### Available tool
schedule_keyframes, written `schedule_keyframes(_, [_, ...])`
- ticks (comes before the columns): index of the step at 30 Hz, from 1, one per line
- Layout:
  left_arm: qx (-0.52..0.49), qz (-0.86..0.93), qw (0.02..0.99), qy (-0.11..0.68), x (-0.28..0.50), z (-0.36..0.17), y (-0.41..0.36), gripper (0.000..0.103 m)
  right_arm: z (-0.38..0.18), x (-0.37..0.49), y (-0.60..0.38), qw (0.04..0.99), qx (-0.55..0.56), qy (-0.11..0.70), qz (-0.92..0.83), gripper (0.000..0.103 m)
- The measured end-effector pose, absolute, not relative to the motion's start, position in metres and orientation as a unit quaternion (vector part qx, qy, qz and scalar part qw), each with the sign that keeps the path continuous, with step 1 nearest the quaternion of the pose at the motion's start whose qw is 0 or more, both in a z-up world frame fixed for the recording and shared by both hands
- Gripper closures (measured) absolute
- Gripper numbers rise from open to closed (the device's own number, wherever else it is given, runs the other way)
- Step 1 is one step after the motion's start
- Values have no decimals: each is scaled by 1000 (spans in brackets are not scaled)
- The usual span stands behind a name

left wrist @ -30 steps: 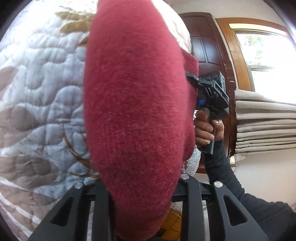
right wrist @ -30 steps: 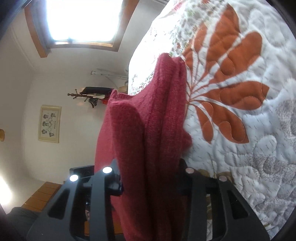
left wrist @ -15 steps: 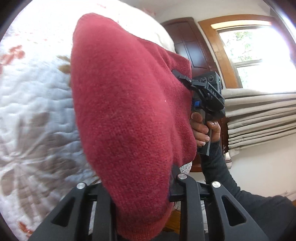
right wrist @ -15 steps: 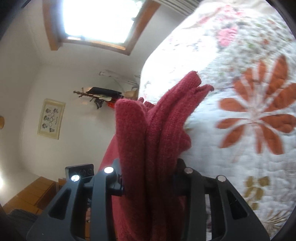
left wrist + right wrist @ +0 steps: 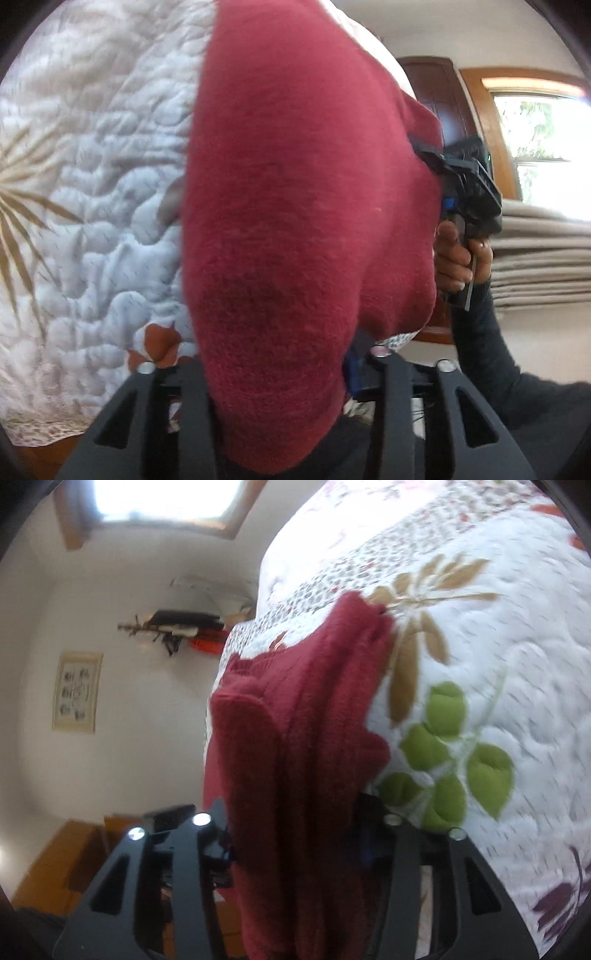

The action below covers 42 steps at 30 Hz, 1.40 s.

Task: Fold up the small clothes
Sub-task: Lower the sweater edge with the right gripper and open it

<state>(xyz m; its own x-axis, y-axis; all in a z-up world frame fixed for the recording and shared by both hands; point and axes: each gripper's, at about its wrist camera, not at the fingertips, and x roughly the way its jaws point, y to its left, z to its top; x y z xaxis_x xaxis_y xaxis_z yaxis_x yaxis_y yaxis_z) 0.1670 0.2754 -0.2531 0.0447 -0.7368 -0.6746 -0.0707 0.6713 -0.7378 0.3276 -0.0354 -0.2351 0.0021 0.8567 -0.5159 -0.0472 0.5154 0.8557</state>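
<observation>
Left hand-held gripper (image 5: 280, 373) and right hand-held gripper (image 5: 295, 830) were each clamped on an edge of the red knit garment (image 5: 306, 221), which hung in the air between them. Its long axis ran away from the fingers toward the quilted bed (image 5: 498, 686) just beyond, neither hand clearly nearer.

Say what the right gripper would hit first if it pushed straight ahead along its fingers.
Apart from the red knit garment already clamped in the right gripper, probably the floral quilt lying beyond; depth is unclear through the fisheye.
</observation>
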Motion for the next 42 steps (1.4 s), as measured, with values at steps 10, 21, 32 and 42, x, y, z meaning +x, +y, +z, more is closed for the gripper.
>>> schedule_keyframes(10, [-250, -220, 759, 559, 139, -158, 325, 40, -160, 331, -52, 702, 282, 566, 328, 52])
schedule_keyframes(21, [-252, -326, 728, 547, 161, -186, 252, 44, -228, 342, -52, 726, 237, 601, 237, 96])
schedule_keyframes(32, [-310, -309, 772, 461, 193, -143, 290, 18, -148, 263, -17, 757, 186, 543, 313, 78])
schedule_keyframes(42, [-246, -314, 757, 518, 242, -183, 251, 21, -169, 232, -15, 777, 105, 571, 242, 93])
